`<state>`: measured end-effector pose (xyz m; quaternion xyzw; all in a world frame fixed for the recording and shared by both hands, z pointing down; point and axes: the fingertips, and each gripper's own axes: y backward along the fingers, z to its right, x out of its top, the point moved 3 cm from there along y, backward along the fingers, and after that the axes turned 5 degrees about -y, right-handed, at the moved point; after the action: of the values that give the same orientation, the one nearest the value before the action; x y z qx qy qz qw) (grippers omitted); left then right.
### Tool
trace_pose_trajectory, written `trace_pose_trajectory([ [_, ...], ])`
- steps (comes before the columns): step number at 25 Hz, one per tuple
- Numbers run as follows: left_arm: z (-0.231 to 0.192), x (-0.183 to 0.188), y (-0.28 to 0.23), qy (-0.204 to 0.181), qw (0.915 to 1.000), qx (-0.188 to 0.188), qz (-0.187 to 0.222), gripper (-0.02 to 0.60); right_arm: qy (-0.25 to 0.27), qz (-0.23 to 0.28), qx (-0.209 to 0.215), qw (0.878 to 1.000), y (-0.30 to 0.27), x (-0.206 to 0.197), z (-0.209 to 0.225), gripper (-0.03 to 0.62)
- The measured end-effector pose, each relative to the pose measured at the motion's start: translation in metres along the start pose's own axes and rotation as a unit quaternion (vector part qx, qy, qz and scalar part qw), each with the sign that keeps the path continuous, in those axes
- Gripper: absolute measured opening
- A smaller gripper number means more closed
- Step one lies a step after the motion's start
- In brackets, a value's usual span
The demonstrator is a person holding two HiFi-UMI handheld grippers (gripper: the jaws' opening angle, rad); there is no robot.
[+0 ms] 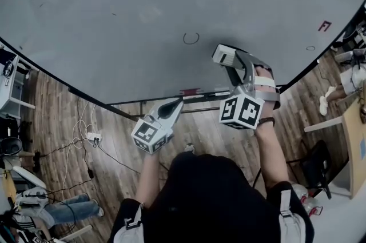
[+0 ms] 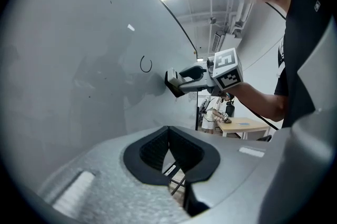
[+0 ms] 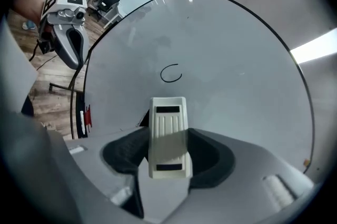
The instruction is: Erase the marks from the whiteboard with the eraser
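The whiteboard (image 1: 126, 13) fills the upper head view, and a small black circle mark (image 1: 191, 38) is drawn near its middle. A white ribbed eraser (image 1: 223, 55) is clamped in my right gripper (image 1: 227, 60), just below and right of the circle and close to the board. In the right gripper view the eraser (image 3: 168, 133) stands upright between the jaws, under the circle mark (image 3: 171, 73). My left gripper (image 1: 173, 104) hangs shut and empty by the board's lower edge; in its own view my left gripper (image 2: 169, 150) shows its pads meeting. A red mark (image 1: 324, 26) sits at the board's far right.
A red marker (image 1: 190, 91) lies on the ledge at the board's bottom edge. Cables and a power strip (image 1: 92, 136) trail over the wooden floor at left. A pale table (image 1: 351, 139) stands at right, and a person's legs (image 1: 66, 208) show at bottom left.
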<state>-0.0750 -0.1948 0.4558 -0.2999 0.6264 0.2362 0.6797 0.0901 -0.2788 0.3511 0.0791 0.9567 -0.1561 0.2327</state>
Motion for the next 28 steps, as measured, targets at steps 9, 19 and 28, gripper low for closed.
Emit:
trace_pose_trajectory([
  [9,-0.030,-0.015,-0.007,0.010,0.9997,-0.023,-0.002,0.011,0.014,-0.013,-0.031,0.999,-0.022,0.027,0.008,0.232],
  [19,-0.046,-0.018,-0.012,0.010,0.9990,-0.044,-0.001,0.011,0.012,-0.034,-0.042,0.998,-0.032,0.031,0.007,0.232],
  [28,-0.056,-0.022,-0.006,0.009,0.9985,-0.055,-0.003,0.011,0.010,-0.035,-0.049,0.998,-0.037,0.048,0.000,0.232],
])
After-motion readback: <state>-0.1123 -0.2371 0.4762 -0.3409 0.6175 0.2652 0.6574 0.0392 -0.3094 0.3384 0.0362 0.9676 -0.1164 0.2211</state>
